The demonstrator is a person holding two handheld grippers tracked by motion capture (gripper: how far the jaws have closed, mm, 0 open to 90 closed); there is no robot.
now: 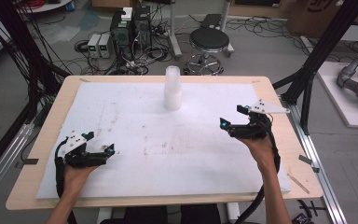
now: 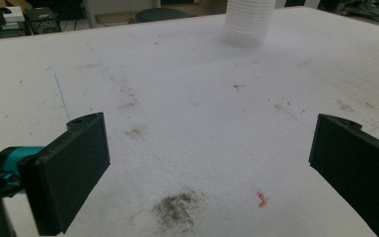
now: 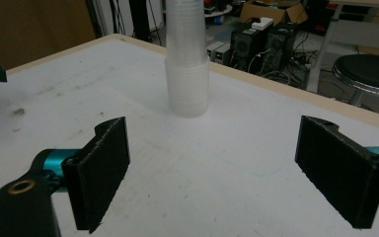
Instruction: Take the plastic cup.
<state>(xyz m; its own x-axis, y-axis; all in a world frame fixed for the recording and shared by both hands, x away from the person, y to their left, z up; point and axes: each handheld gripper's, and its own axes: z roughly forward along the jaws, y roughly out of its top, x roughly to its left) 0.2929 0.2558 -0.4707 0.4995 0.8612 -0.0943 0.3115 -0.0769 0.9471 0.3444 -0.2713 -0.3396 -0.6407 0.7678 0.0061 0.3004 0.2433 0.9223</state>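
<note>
A stack of clear plastic cups (image 1: 172,88) stands upright, mouth down, near the far middle of the white foam mat (image 1: 168,154). The same stack rises ahead in the right gripper view (image 3: 187,74), and its base shows at the top of the left gripper view (image 2: 247,22). My left gripper (image 1: 106,150) hovers low over the mat's near left, jaws wide apart and empty (image 2: 205,163). My right gripper (image 1: 230,116) is held at the right side, open, with nothing between its jaws (image 3: 212,173). Both point toward the cups from a distance.
The mat lies on a wooden table (image 1: 42,140) and bears brown smudges (image 2: 177,210) and a small orange fleck (image 2: 261,199). Beyond the far edge stand a black stool (image 1: 209,41), computer boxes (image 1: 130,28) and loose cables. A metal frame post (image 1: 321,51) rises at the right.
</note>
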